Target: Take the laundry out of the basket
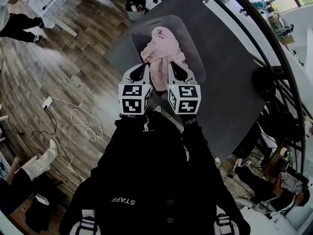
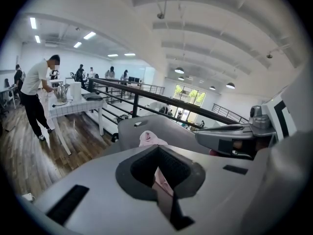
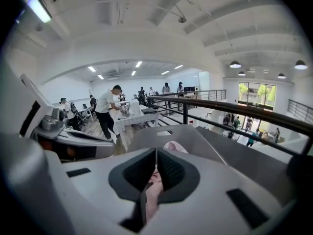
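At the near rim of the basket, my left gripper (image 1: 142,68) and right gripper (image 1: 174,68) hang side by side, tips angled down and forward toward the heap. Both pairs of jaws are pressed together. In each gripper view the dark pads meet at their tips, and the pink showing in the slot beneath them reads to me as cloth lying beyond, not cloth pinched. I judge that neither has a hold yet, so they will have to spread before they can bite.

Between and just ahead of the two tips lies the laundry (image 1: 161,48), a pale pink garment bunched into a mound inside the grey basket (image 1: 138,35). I hold the pair flanking its near end because a soft, sprawling piece like this probably comes out cleaner with a grip on each side than with one that leaves half trailing.

That basket sits on a dark grey table (image 1: 230,82) close to a black railing (image 1: 268,35), which puts the mound within easy reach. Wooden floor (image 1: 58,77) lies to the left, with a white cable (image 1: 83,121) looped on it. Nothing has left the basket, so I judge the task is at its start.
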{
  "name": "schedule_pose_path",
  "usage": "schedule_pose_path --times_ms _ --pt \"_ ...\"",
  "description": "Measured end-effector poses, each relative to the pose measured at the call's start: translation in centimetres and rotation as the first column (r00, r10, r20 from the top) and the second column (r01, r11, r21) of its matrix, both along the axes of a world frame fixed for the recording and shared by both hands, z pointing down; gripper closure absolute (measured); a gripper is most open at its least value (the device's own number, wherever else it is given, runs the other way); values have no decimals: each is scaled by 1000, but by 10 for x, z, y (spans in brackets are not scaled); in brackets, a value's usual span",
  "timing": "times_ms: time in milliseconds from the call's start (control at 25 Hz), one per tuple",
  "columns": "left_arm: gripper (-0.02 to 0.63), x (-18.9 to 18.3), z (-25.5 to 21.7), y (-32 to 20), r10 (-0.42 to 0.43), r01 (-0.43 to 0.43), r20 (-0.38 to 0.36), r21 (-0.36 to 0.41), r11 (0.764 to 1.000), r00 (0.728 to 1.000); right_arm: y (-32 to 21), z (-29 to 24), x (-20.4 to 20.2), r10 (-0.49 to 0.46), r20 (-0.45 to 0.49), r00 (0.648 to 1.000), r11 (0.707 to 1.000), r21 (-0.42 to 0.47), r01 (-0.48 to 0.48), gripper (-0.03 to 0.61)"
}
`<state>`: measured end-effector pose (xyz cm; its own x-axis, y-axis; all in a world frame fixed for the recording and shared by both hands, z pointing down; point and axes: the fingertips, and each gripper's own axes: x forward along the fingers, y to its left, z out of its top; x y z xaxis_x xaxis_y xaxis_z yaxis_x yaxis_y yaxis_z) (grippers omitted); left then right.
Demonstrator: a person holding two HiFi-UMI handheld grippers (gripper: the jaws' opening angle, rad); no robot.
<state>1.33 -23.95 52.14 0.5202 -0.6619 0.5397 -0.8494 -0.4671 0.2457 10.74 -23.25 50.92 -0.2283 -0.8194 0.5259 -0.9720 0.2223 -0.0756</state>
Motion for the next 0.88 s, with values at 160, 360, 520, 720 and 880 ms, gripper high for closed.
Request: schedule_pose_path --times_ms 160,360,520,720,880 --pt "615 5 8 -16 15 -14 12 -28 999 1000 -20 11 -1 -15 9 1000 999 -39 15 561" --pt "615 21 19 -36 35 -34 14 -64 997 999 -41 34 5 -29 21 999 994 -103 31 544" --pt "615 30 27 -52 48 -46 21 -91 995 999 -57 58 10 -40 29 999 983 -177 44 448" --pt "615 39 37 -69 67 -63 24 -122 990 997 -75 83 20 -32 35 999 969 -242 39 404" --pt "615 44 46 -75 72 -66 34 -149 987 997 -84 110 27 -32 39 999 951 -307 42 360"
